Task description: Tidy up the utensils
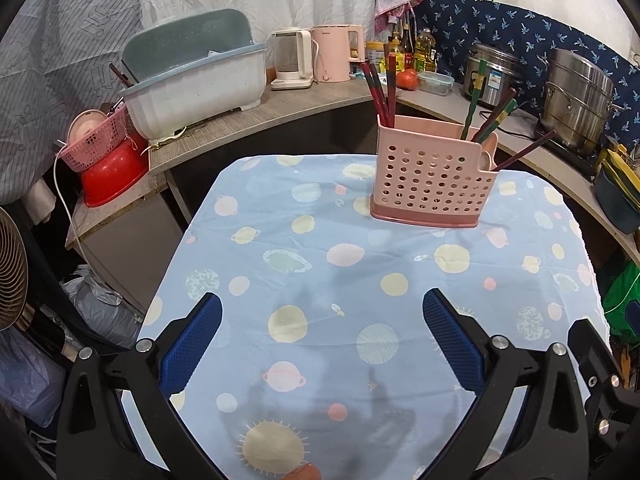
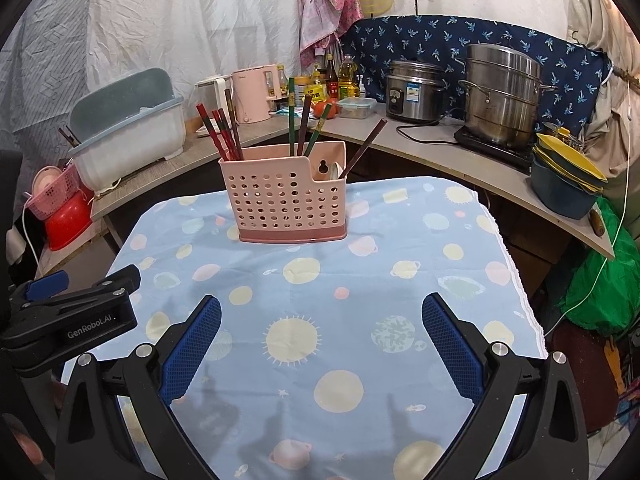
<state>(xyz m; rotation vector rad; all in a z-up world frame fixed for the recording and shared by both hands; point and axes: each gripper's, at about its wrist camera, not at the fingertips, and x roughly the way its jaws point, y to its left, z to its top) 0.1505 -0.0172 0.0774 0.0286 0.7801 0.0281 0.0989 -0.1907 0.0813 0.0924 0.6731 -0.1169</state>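
Two grippers, left [image 1: 322, 344] and right [image 2: 321, 344], are held spread and empty above the tablecloth [image 2: 400, 240]. Chopsticks [image 2: 298, 120] are stood upright in the pink holder [image 2: 286, 204], ahead of both, nearer the right one.

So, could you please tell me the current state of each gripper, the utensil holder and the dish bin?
left gripper: open, empty, above the tablecloth.
right gripper: open, empty.
pink utensil holder: upright on the tablecloth, holding chopsticks.
red chopsticks: standing in the holder's left compartment.
green chopsticks: standing in the middle.
dish bin: lid raised.
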